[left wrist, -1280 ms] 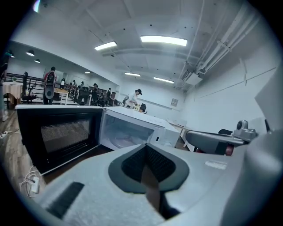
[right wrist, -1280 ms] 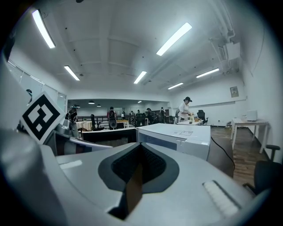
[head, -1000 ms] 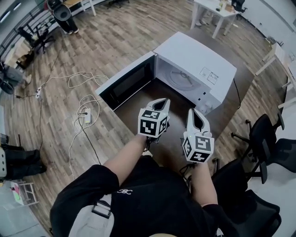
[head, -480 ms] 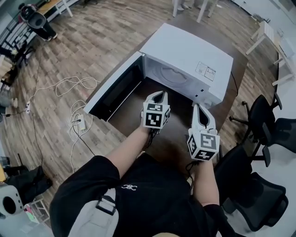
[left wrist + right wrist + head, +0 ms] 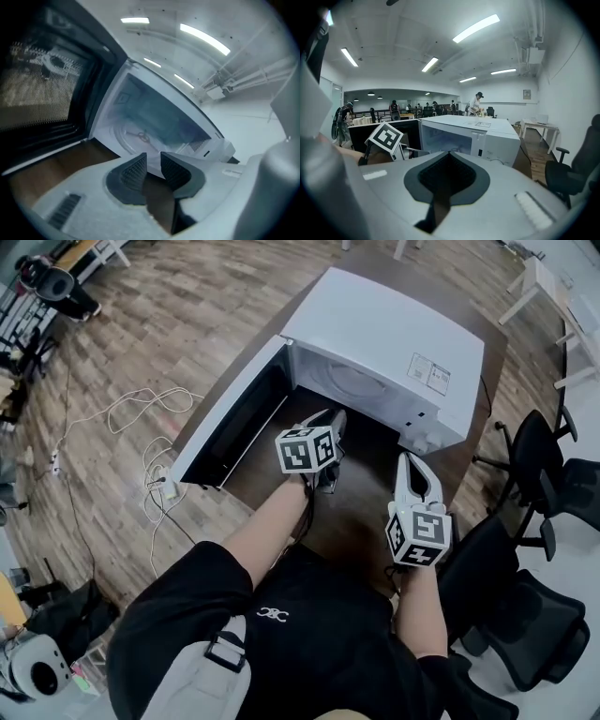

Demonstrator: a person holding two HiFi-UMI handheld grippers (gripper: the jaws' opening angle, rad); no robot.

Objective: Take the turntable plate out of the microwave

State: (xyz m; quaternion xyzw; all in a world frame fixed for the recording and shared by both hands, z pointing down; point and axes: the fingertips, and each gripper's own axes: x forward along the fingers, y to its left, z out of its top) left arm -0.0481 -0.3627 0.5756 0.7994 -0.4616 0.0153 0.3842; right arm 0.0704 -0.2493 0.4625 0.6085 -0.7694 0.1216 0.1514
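Turntable plate (image 5: 137,138) in microwave (image 5: 394,334), ahead of left tongs (image 5: 152,159), just opening, empty.

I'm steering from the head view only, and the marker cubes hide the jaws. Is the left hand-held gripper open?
Observer: Yes. The left hand-held gripper has just been opening; its jaws stand slightly apart, nothing between them.
Operator: What do they point at?
Observer: The clear round glass turntable plate, lying inside the white microwave, beyond the tips, untouched.
Operator: And the right one?
Observer: The right hand-held gripper is shut and empty, aimed at the microwave's front.
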